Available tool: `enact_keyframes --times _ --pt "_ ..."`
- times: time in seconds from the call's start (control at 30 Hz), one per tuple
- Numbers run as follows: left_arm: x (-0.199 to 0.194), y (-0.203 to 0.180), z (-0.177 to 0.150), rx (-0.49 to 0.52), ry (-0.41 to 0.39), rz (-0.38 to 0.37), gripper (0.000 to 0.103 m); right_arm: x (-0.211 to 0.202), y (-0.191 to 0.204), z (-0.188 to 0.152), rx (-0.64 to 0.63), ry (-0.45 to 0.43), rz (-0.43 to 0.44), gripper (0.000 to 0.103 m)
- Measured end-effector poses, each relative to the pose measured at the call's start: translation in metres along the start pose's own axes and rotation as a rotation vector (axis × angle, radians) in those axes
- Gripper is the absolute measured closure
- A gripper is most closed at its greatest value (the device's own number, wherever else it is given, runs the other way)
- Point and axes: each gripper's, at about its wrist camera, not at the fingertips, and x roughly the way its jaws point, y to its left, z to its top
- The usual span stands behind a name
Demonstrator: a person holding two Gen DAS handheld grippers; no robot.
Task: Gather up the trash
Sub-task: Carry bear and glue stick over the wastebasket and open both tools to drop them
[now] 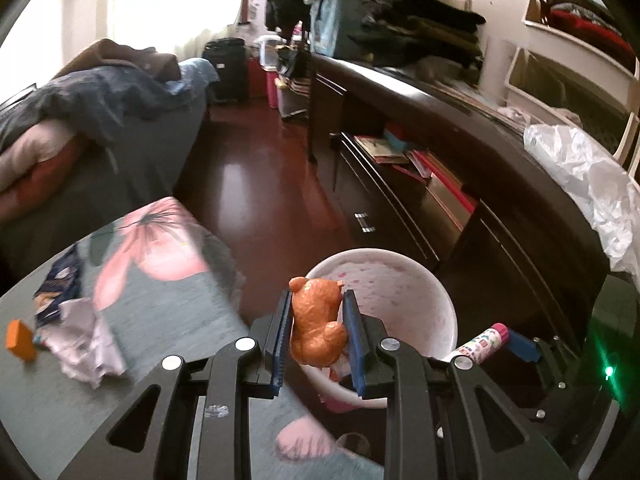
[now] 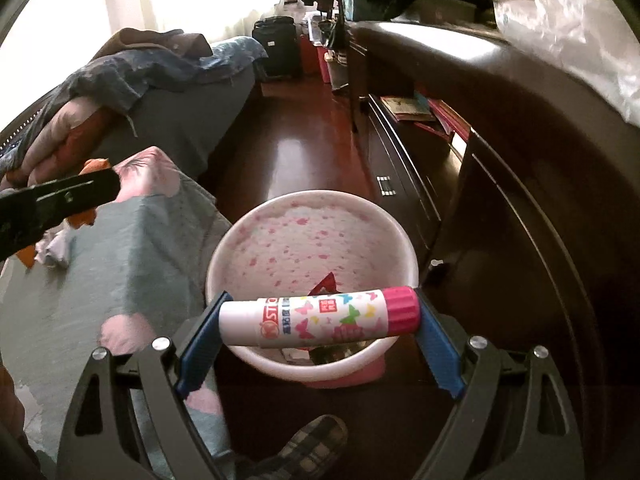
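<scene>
The left hand-held gripper (image 1: 316, 322) is clamped on a small glossy orange moulded plastic toy figure (image 1: 316, 320), pinched across its body between the two blue pads. The figure looks light, hard and smooth, so it may slip or twist if the pads slacken; the middle of the body, where it is taken now, seems the best hold. It hangs above the near rim of the white round plastic waste bin speckled with pink (image 1: 436, 292), which stands on the dark red floor between the worktop's corner and the dark cabinet.

The right hand-held gripper (image 2: 320, 318) holds a white glue stick with butterfly print and a pink cap (image 2: 320, 318) endwise, one pad on the base and one on the cap, jaws spread wide. A stiff, light, round tube held by its ends can roll or pop out. It lies crosswise over the bin's near edge.

Crumpled white paper (image 1: 86, 344) and an orange block (image 1: 20, 340) remain near the worktop's left edge, on the floral cloth (image 1: 160, 280).
</scene>
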Motion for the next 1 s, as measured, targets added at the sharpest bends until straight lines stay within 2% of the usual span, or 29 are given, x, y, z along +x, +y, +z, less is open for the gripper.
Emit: enact_keyframes --times 0.4,0.43,0.47,0.67,1.0 --pt "0.076 -0.016 0.015 0.028 0.114 -0.033 0.077 0.058 -0.013 0.006 0.012 0.037 -0.005 0.015" --pt "0.08 -0.017 0.016 0.03 0.117 -0.034 0.075 0.062 -0.013 0.007 0.007 0.036 -0.01 0.015" --pt "0.083 -0.017 0.017 0.03 0.118 -0.035 0.065 0.066 -0.013 0.007 0.004 0.037 -0.017 0.015" --pt "0.088 -0.018 0.024 0.012 0.101 -0.041 0.052 0.084 -0.019 0.007 0.013 0.061 -0.034 0.015" --pt "0.068 -0.001 0.026 -0.03 0.07 -0.017 0.05 0.08 -0.019 0.009 0.006 0.036 -0.039 0.01"
